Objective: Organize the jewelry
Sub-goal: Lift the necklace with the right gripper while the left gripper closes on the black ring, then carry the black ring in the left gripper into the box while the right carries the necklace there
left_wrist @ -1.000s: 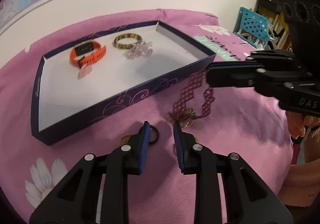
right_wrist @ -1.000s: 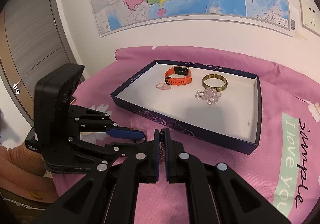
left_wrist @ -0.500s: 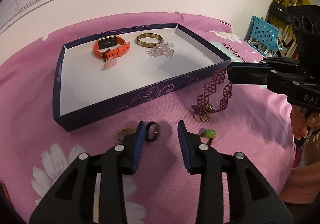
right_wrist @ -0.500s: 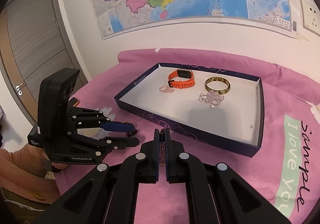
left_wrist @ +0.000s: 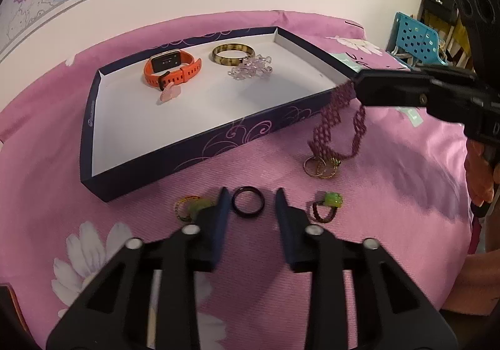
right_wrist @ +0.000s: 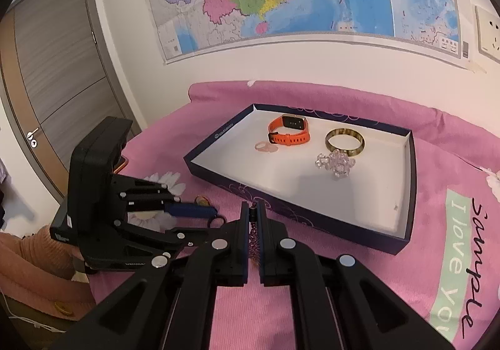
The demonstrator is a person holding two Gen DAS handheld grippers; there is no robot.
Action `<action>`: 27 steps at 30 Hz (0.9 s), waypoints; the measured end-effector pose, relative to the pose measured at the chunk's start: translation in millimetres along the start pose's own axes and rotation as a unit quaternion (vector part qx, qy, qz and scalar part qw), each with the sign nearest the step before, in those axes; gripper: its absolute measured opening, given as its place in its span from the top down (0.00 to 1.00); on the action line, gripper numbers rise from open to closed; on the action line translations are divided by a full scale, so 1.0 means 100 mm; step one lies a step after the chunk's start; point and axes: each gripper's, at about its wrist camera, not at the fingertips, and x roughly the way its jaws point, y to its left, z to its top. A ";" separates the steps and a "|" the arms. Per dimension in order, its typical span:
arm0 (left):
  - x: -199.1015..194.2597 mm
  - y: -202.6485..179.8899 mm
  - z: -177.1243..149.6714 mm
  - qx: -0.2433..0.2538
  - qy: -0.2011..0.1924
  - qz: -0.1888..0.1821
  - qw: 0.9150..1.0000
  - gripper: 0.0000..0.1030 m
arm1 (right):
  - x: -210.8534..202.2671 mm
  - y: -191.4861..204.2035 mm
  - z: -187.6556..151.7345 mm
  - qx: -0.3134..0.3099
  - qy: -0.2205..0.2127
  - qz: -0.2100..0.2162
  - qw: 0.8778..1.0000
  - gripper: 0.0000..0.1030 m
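left gripper [left_wrist: 249, 197]: closing, black ring [left_wrist: 248, 202] now between jaws, untouched | right gripper [right_wrist: 253, 213]: still clamping beaded bracelet [left_wrist: 339, 123]

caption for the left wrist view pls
Left gripper jaws closing around a black ring; right gripper dangles a maroon beaded bracelet beside the tray.

In the box [left_wrist: 200, 150], the watch [left_wrist: 170, 70] sits at eleven o'clock, the bangle [left_wrist: 232, 53] at one; rings [left_wrist: 248, 201] lie before it.

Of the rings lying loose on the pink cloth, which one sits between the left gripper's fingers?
The plain black ring, lying flat between the closing left gripper fingers; the green-stone ring and the green-yellow one lie outside them.
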 end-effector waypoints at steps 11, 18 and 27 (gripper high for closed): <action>-0.09 -0.01 -0.04 -0.013 -0.010 -0.003 1.000 0.78 | -0.03 0.01 0.06 -0.007 -0.007 -0.007 1.000 0.97; -0.21 0.01 0.02 -0.020 -0.027 -0.005 0.999 0.78 | -0.04 0.00 0.11 -0.013 -0.010 -0.014 1.000 0.97; -0.38 0.05 0.14 -0.025 -0.054 -0.001 0.998 0.78 | -0.05 -0.04 0.22 -0.018 -0.019 -0.023 0.999 0.97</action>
